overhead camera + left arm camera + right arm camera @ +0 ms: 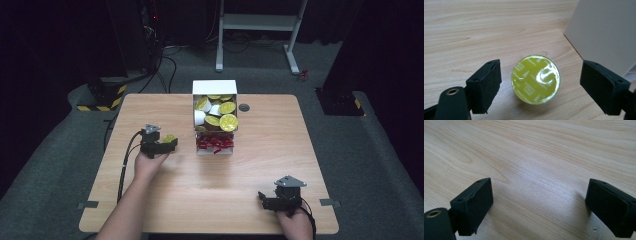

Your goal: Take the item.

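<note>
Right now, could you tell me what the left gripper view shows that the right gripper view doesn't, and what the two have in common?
The left gripper view alone has a yellow foil-lidded coffee capsule sitting on the table between the open jaws, untouched by either pad, plus the white box wall at upper right. The right gripper view alone has bare wood between its open jaws, with nothing to grasp. Both share the light wooden table and a pair of black padded jaws spread wide.
</note>
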A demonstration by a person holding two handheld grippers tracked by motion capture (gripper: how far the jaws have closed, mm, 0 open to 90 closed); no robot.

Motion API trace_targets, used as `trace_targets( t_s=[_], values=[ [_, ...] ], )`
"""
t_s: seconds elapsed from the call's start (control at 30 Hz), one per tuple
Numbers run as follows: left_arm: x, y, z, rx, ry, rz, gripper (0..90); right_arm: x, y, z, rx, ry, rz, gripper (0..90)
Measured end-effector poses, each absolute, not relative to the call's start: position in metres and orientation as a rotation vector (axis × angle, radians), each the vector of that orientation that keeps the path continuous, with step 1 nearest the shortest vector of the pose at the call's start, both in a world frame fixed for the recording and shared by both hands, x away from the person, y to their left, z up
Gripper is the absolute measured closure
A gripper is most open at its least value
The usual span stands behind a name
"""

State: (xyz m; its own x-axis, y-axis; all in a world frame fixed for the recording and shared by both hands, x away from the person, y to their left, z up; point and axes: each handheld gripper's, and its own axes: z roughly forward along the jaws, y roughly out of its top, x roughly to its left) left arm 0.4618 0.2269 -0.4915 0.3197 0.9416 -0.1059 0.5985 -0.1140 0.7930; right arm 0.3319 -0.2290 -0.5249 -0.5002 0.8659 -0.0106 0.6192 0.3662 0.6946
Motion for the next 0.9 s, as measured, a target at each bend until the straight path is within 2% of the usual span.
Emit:
trace_targets(
  t_s=[0.33, 0.9],
  values=[
    [0.45, 0.228, -0.478, 1.817, 1.315, 0.547, 16.1, 0.332, -0.229, -0.525, 1.297, 2.257, 0.904, 7.6],
    [0.423, 0.251, -0.47, 1.738, 1.333, 0.54, 17.6, 0.332, -0.229, -0.525, 1.292, 2.259, 0.903, 7.6]
  ],
)
